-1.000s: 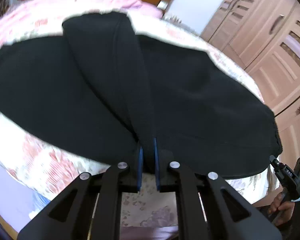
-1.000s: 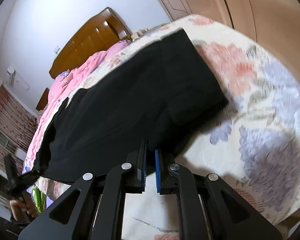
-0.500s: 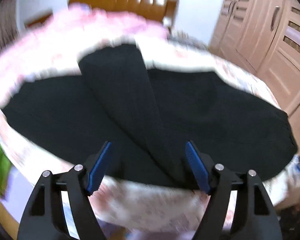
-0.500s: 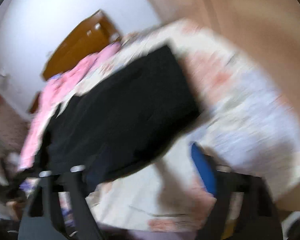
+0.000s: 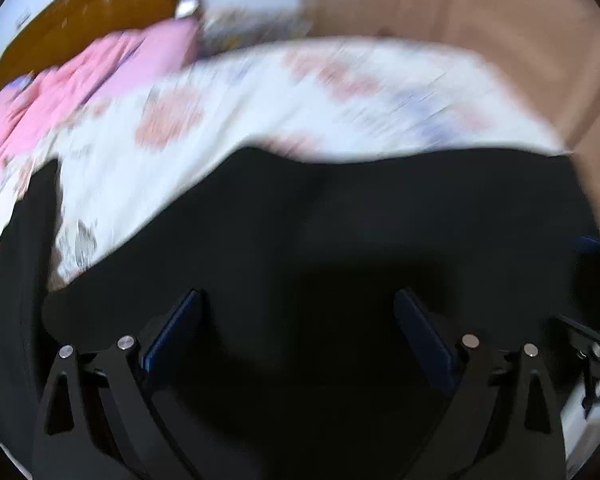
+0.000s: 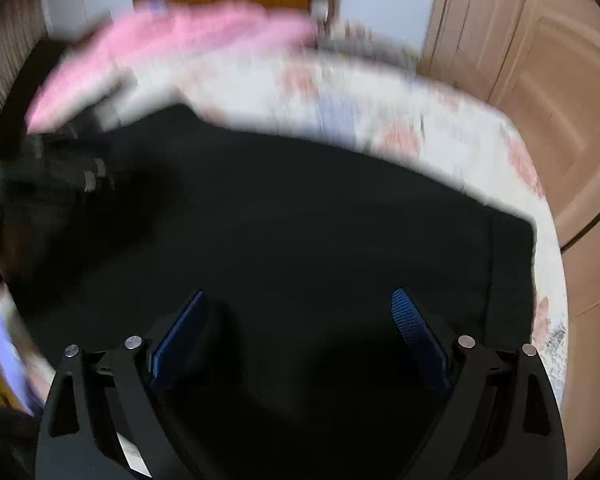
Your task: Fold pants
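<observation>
Left wrist: left gripper (image 5: 298, 334) jaws opening wide, nothing held | right gripper (image 6: 298, 334) likewise opening, empty | black pants (image 5: 340, 240) spread on floral bedspread (image 5: 300, 96) | advice: settle hands, pinch one hem edge each, fold evenly.

No text, label, brand, number or sign can be read in either wrist view; both pictures are blurred, and no lettering shows on any surface that can be made out.
</observation>
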Action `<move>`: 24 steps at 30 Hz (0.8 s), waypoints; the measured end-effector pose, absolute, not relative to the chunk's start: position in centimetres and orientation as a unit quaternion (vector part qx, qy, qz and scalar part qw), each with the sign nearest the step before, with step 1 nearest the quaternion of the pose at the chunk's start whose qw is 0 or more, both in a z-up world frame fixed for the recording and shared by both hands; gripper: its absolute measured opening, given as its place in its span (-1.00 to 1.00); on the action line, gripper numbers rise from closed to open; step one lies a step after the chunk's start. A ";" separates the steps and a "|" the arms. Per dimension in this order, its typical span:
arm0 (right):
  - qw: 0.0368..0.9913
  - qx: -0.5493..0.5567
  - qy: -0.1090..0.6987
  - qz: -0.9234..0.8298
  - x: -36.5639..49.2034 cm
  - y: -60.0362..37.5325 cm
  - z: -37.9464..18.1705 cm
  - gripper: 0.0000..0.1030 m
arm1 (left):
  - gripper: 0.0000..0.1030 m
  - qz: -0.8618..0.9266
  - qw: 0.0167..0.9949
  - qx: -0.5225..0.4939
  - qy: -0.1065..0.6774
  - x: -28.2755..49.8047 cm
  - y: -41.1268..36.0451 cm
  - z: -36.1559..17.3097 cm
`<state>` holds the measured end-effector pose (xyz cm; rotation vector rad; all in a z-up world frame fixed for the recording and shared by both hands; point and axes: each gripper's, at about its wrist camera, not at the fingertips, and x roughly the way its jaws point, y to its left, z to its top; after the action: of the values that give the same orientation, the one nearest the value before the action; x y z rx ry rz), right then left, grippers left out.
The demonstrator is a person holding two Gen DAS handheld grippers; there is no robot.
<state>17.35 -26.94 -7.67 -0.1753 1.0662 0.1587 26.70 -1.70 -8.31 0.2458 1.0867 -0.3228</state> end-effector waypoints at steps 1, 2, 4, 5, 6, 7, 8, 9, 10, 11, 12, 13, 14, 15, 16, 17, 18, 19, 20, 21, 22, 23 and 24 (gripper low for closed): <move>0.855 -0.092 0.503 0.082 16.8 -27.2 -8.2 0.75 | 0.97 -0.157 0.844 0.102 0.502 26.9 -1.4 -8.3; 0.860 -0.078 0.494 0.100 15.9 -28.5 -8.4 0.75 | 0.97 -0.157 0.851 0.097 0.492 27.0 -1.0 -8.5; 0.861 -0.073 0.490 0.114 14.8 -29.7 -8.2 0.75 | 0.97 -0.161 0.856 0.095 0.482 26.8 -0.7 -8.6; 0.861 -0.074 0.491 0.113 14.3 -30.2 -8.0 0.75 | 0.97 -0.159 0.858 0.100 0.478 26.7 -0.8 -8.6; 0.860 -0.079 0.494 0.104 14.4 -30.4 -7.8 0.75 | 0.97 -0.158 0.859 0.099 0.476 26.8 -0.9 -8.7; 0.858 -0.079 0.498 0.098 14.5 -30.7 -7.8 0.78 | 0.97 -0.158 0.860 0.098 0.475 27.0 -1.3 -8.9; 0.855 -0.075 0.505 0.092 14.7 -30.9 -7.8 0.78 | 0.97 -0.158 0.860 0.096 0.475 27.3 -1.2 -9.0; 0.851 -0.070 0.514 0.078 14.9 -30.9 -7.4 0.78 | 0.97 -0.157 0.861 0.096 0.475 27.2 -1.1 -9.0; 0.853 -0.072 0.513 0.066 14.8 -30.6 -6.8 0.78 | 0.97 -0.158 0.863 0.098 0.470 26.9 -1.0 -9.1; 0.862 -0.079 0.498 0.057 14.6 -30.0 -5.7 0.78 | 0.97 -0.159 0.864 0.098 0.467 27.5 -1.5 -9.0; 0.870 -0.078 0.484 0.062 14.6 -29.5 -4.9 0.78 | 0.97 -0.161 0.868 0.097 0.460 27.4 -1.5 -9.0; 0.875 -0.073 0.473 0.072 14.6 -29.0 -4.3 0.78 | 0.97 -0.161 0.870 0.096 0.456 27.3 -1.5 -9.0; 0.878 -0.070 0.467 0.083 15.0 -28.4 -4.2 0.78 | 0.97 -0.161 0.872 0.095 0.453 27.2 -1.5 -9.0; 0.874 -0.077 0.472 0.082 15.5 -28.0 -4.6 0.78 | 0.97 -0.160 0.872 0.095 0.452 27.1 -1.5 -9.0; 0.869 -0.092 0.480 0.075 15.9 -27.6 -5.3 0.78 | 0.97 -0.159 0.872 0.094 0.453 27.1 -1.5 -9.0; 0.860 -0.117 0.493 0.061 16.3 -27.4 -6.7 0.79 | 0.97 -0.159 0.872 0.094 0.454 27.1 -1.5 -8.9; 0.857 -0.125 0.496 0.059 16.9 -27.8 -7.3 0.89 | 0.97 -0.160 0.872 0.093 0.453 27.1 -1.5 -9.0; 0.867 -0.111 0.481 0.062 16.4 -28.5 -7.3 0.92 | 0.97 -0.161 0.873 0.093 0.451 27.0 -1.4 -9.0; 0.866 -0.082 0.489 0.064 16.3 -29.7 -7.6 0.92 | 0.97 -0.162 0.873 0.092 0.450 27.0 -1.4 -9.0; 0.866 -0.073 0.491 0.064 16.1 -30.3 -7.6 0.92 | 0.97 -0.163 0.875 0.091 0.447 27.0 -1.4 -9.0; 0.864 -0.076 0.494 0.064 15.9 -30.7 -7.6 0.92 | 0.97 -0.163 0.876 0.091 0.445 27.0 -1.4 -9.0; 0.863 -0.079 0.496 0.061 15.7 -30.8 -7.5 0.91 | 0.97 -0.163 0.876 0.091 0.445 27.0 -1.4 -9.0; 0.860 -0.078 0.501 0.054 15.6 -30.9 -7.3 0.91 | 0.97 -0.164 0.876 0.091 0.444 26.9 -1.4 -9.0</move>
<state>15.56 -30.88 -7.30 -0.1640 1.0513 0.1128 26.95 -1.38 -9.04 0.1889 0.9266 -0.3420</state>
